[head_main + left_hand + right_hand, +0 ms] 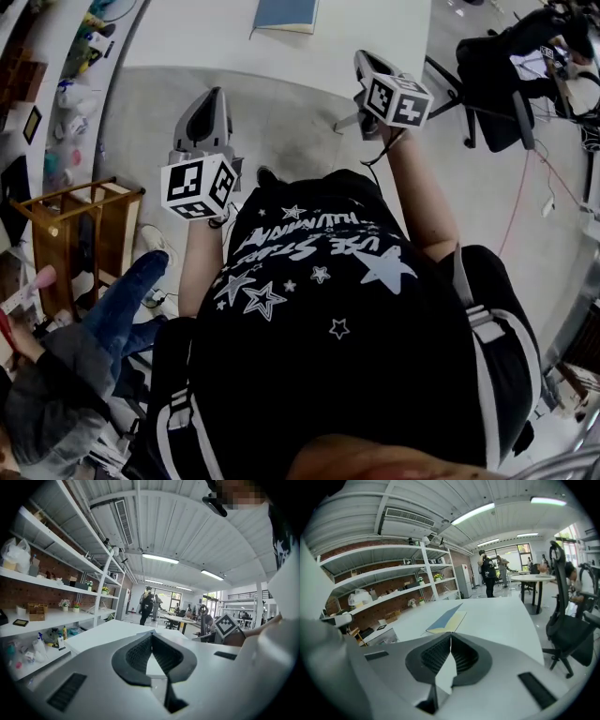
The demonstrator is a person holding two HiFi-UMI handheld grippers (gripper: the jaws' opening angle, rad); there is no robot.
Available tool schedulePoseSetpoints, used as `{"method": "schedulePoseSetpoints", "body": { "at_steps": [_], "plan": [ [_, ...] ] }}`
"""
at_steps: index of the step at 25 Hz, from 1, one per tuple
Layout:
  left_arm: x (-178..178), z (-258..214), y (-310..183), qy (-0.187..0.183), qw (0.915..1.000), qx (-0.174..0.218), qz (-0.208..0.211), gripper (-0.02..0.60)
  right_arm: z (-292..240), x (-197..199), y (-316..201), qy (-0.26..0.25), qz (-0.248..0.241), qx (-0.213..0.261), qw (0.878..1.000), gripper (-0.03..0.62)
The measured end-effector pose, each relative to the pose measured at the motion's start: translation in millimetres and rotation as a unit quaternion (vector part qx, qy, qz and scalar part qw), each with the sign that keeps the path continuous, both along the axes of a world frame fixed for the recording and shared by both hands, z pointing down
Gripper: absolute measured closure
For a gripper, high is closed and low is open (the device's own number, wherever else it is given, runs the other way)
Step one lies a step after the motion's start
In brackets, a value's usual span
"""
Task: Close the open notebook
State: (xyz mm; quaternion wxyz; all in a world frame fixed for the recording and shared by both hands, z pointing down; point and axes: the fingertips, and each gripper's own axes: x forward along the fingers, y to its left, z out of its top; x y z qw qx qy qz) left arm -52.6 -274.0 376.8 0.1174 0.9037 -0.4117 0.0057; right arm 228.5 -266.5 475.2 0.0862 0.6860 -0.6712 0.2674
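Observation:
The notebook [286,14] lies on the white table [375,37] at its far side, blue cover up. In the right gripper view the notebook [446,619] shows a blue cover with a pale yellow strip beside it; whether it lies fully flat I cannot tell. Both grippers hang in the air in front of the table's near edge, well short of the notebook. My left gripper [210,94] is shut, jaws meeting at the tip [151,635], nothing between them. My right gripper [364,58] is likewise shut and holds nothing [450,635].
White shelves [51,616] with bottles and small items run along the left. A wooden stool [75,225] and a seated person in jeans [112,319] are at lower left. A black office chair [497,84] stands to the right. People stand far off by a round table [534,578].

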Motion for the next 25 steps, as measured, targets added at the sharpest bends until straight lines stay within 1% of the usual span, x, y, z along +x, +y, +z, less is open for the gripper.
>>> {"method": "schedulePoseSetpoints", "body": {
  "at_steps": [2, 6, 10, 13, 16, 18, 20, 23, 25],
  "plan": [
    [15, -4, 17, -0.004, 1.0, 0.003, -0.005, 0.569, 3, 11, 16, -0.013, -0.015, 0.005, 1.0, 0.583],
    [59, -9, 63, 0.0, 0.9999, 0.007, -0.013, 0.569, 0, 39, 57, -0.029, -0.05, 0.011, 0.998, 0.583],
    [108, -6, 116, -0.002, 0.9997, 0.008, -0.025, 0.569, -4, 83, 111, -0.03, -0.085, 0.021, 0.996, 0.583],
    [145, -2, 154, -0.006, 0.9995, 0.005, -0.031, 0.569, 1, 119, 152, -0.033, -0.1, 0.023, 0.994, 0.583],
    [177, -2, 188, -0.012, 0.9992, 0.005, -0.037, 0.569, 0, 147, 185, -0.043, -0.116, 0.032, 0.992, 0.584],
    [194, -3, 210, -0.015, 0.9989, 0.005, -0.044, 0.569, -6, 156, 204, -0.056, -0.135, 0.044, 0.988, 0.585],
    [205, -5, 230, -0.019, 0.9985, 0.004, -0.051, 0.569, -4, 158, 220, -0.063, -0.164, 0.049, 0.983, 0.585],
    [212, -9, 253, -0.026, 0.9979, 0.006, -0.059, 0.569, -1, 149, 236, -0.051, -0.203, 0.051, 0.976, 0.585],
    [214, -14, 266, -0.026, 0.9979, 0.01, -0.059, 0.569, -5, 142, 244, -0.048, -0.217, 0.059, 0.973, 0.585]
  ]
}}
